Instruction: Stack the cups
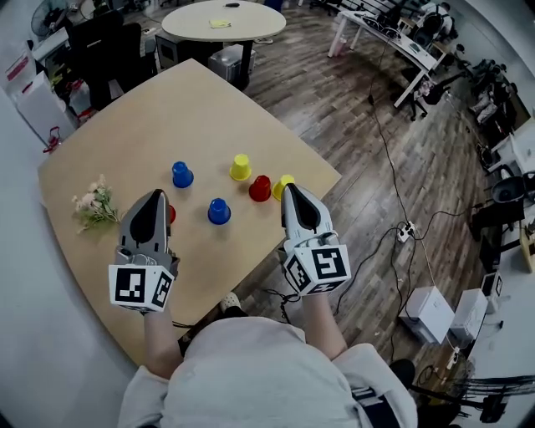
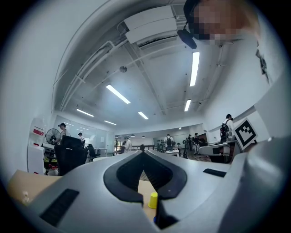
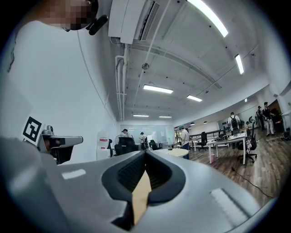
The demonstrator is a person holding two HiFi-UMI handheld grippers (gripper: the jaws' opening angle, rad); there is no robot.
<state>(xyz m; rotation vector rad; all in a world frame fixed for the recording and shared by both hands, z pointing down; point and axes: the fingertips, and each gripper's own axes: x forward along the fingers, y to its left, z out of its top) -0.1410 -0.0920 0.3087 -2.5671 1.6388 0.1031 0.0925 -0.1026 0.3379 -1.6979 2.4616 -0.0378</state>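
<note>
Your left gripper and your right gripper hang over the near part of the table, each with its jaws pressed together and nothing between them. Six cups stand on the table, two of each colour, every one by itself and none nested in another. They look to be mouth-down, though they show small from above. Nearest, between the grippers, is the near blue cup. A red cup peeks from behind the left gripper and a yellow cup from behind the right one, with a second red cup just beside that. Farther in sit the far yellow cup and the far blue cup. A sprig of flowers lies by the left edge. Beyond the far corner a round table stands on wood flooring, with long desks behind.
</note>
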